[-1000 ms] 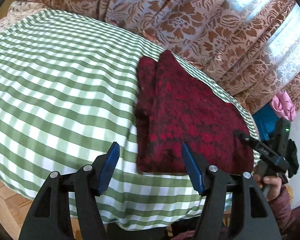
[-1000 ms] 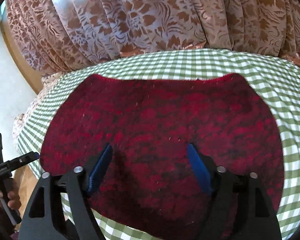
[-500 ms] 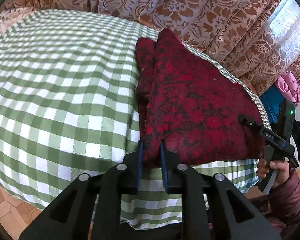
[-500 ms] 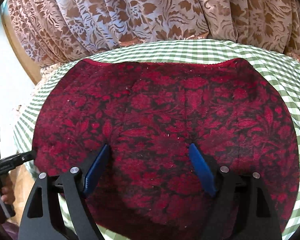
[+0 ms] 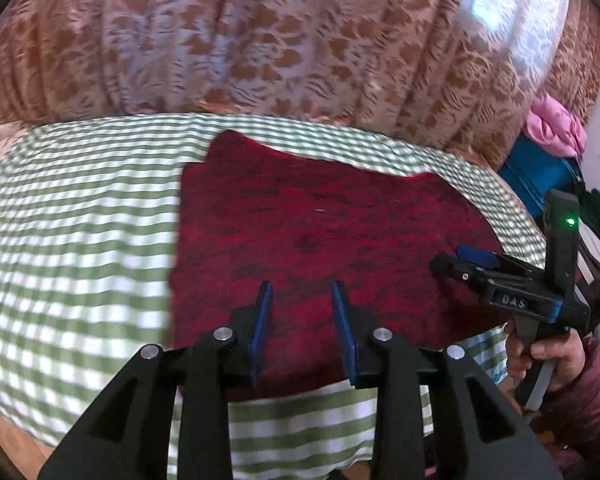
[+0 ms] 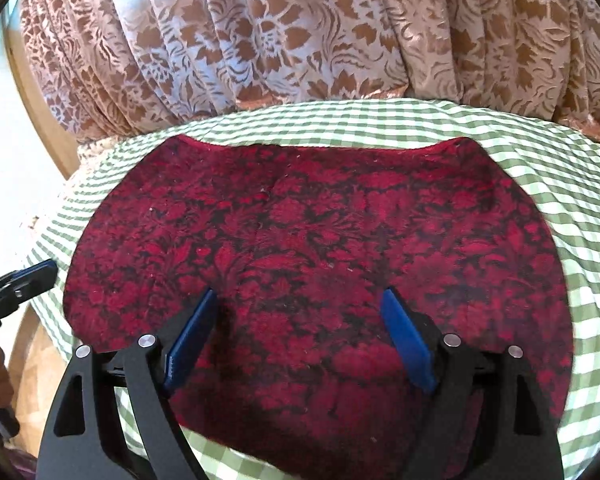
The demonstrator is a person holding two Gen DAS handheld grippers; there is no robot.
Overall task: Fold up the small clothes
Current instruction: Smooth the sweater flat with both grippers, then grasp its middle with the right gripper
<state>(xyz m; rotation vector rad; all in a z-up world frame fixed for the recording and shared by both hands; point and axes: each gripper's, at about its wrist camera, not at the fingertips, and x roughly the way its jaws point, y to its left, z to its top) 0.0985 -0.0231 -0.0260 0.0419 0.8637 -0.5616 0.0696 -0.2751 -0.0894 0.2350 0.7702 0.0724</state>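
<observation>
A dark red garment with a black floral pattern [image 5: 332, 232] lies folded flat on the green-and-white checked tablecloth [image 5: 80, 240]. It fills the middle of the right wrist view [image 6: 320, 240]. My left gripper [image 5: 302, 292] hovers over its near edge with the jaws a little apart and nothing between them. My right gripper [image 6: 298, 300] is open wide above the garment's near part, empty. The right gripper also shows in the left wrist view [image 5: 476, 264] over the garment's right edge. The left gripper's tip [image 6: 32, 274] shows at the left of the right wrist view.
A brown floral curtain [image 6: 300, 40] hangs right behind the table. A blue box [image 5: 536, 176] with pink cloth [image 5: 556, 124] on it stands past the table's right end. Wooden floor [image 6: 40, 364] shows below the table's left edge.
My left gripper was shut on the garment's near left corner half a second ago. It has let go, opened partway, and swung right over the garment. The right gripper stayed open.
</observation>
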